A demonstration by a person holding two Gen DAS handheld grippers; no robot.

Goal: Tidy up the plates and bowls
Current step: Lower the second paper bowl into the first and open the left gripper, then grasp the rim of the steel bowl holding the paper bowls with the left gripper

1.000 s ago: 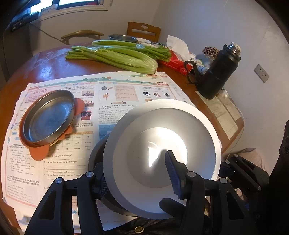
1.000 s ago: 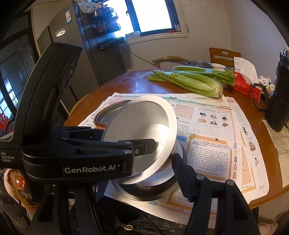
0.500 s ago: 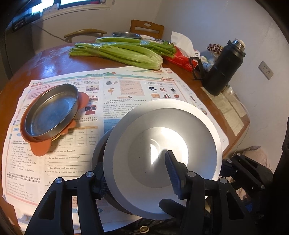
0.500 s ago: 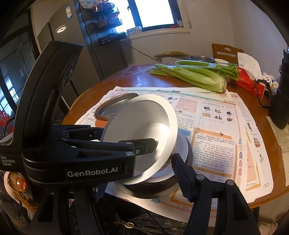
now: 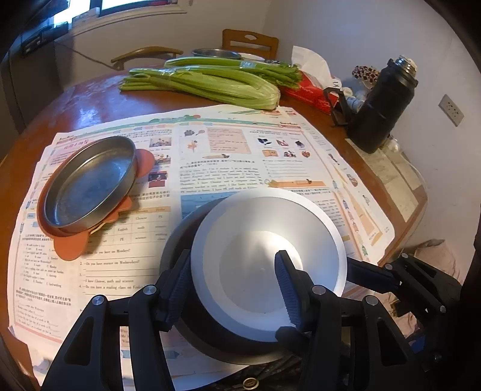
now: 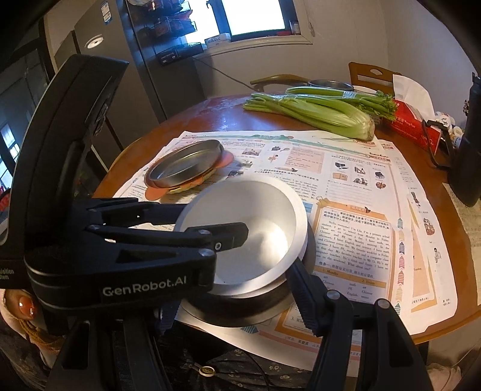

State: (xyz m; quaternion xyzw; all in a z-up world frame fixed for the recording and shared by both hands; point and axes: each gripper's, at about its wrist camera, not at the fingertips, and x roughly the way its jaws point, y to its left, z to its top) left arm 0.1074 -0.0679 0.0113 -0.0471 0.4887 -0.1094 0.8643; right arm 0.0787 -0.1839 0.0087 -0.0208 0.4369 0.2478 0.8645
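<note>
- Left gripper (image 5: 231, 288): jaws partly spread, pinching wall of white bowl (image 5: 267, 258); one finger inside, one outside against the wall
- White bowl sits tilted in a dark metal bowl (image 5: 180, 234) at near edge of table, on a flat metal plate (image 6: 240, 318)
- Right gripper (image 6: 237, 297): jaws partly spread around the dark bowl; right finger (image 6: 303, 297) against its outer wall, left finger hidden behind left gripper's body, so cannot tell if it's pressing or holding
- Metal pan (image 5: 90, 183) on orange mat (image 5: 72, 249), well apart to the left of the bowls, empty
- Surface: round wooden table (image 5: 72, 102) w/ newspaper sheets (image 5: 228, 150) under all the dishes
- Far side: celery bunches (image 5: 210, 81), red tissue box (image 5: 309, 93), black flask (image 5: 381, 111), another metal bowl (image 5: 216, 53)
- Room: 2 wooden chairs behind table, window (image 6: 252, 15), fridge (image 6: 87, 42) at left, wall socket (image 5: 451, 109) at right
- Person's fingertip w/ painted nail (image 6: 24, 303) at lower left in right wrist view
</note>
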